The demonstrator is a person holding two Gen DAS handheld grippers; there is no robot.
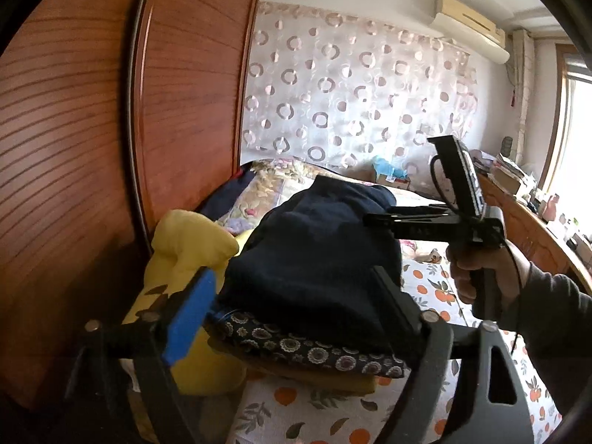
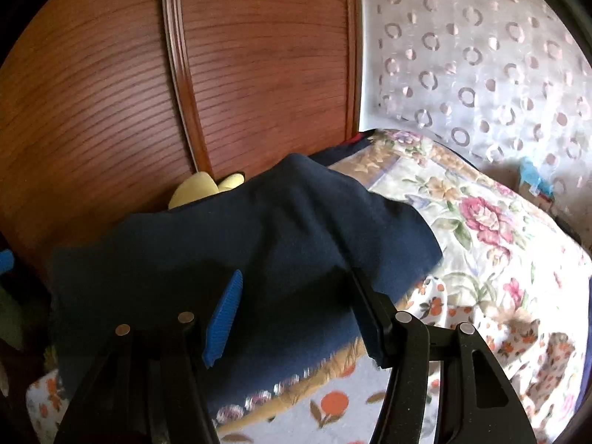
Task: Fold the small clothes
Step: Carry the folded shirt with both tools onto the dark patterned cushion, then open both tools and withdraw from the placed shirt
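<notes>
A folded navy garment (image 1: 314,259) (image 2: 259,229) lies on top of a small pile on the bed. Under it are a dark flower-print cloth (image 1: 314,351) and a tan layer. My left gripper (image 1: 292,299) is open wide, its blue pad (image 1: 188,318) left of the garment's near edge and its black finger to the right. My right gripper (image 2: 296,307) is open too, hovering just over the garment's near right part with nothing pinched. In the left wrist view a hand (image 1: 477,270) holds the right gripper (image 1: 373,220), which points left at the garment's far right corner.
A yellow padded item (image 1: 185,244) (image 2: 199,188) sits left of the pile against the wooden wardrobe (image 1: 74,148) (image 2: 259,55). The orange-print sheet (image 1: 296,414) (image 2: 333,403) covers the bed. A flowered quilt (image 2: 481,222) is bunched behind. A cluttered desk (image 1: 536,222) stands right.
</notes>
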